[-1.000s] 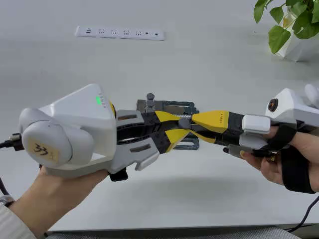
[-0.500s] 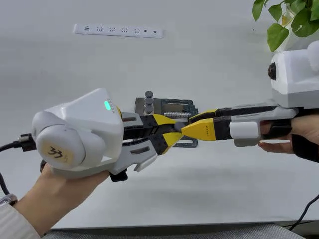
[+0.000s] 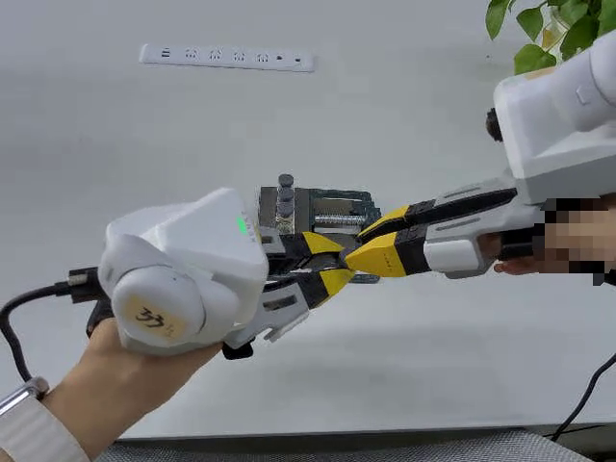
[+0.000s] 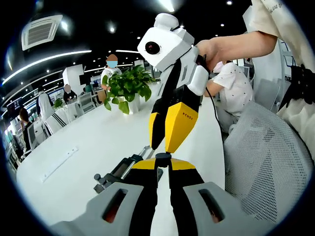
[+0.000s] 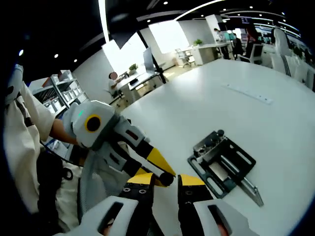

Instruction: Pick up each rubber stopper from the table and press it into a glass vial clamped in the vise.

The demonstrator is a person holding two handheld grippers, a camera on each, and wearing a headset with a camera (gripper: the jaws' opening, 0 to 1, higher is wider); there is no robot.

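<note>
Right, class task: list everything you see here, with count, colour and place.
table: one, white, under everything.
power strip: one, white, table's far side.
plant: one, green, far right.
vise: one, dark metal, table centre.
vials: short row, grey-topped, clamped in vise; count unclear.
rubber stopper: one, dark, where the jaw tips meet.
cable: one, black, near left edge.
left gripper: one, white, yellow-black jaws, near vise.
right gripper: one, same colours, tips meeting the left's.
</note>
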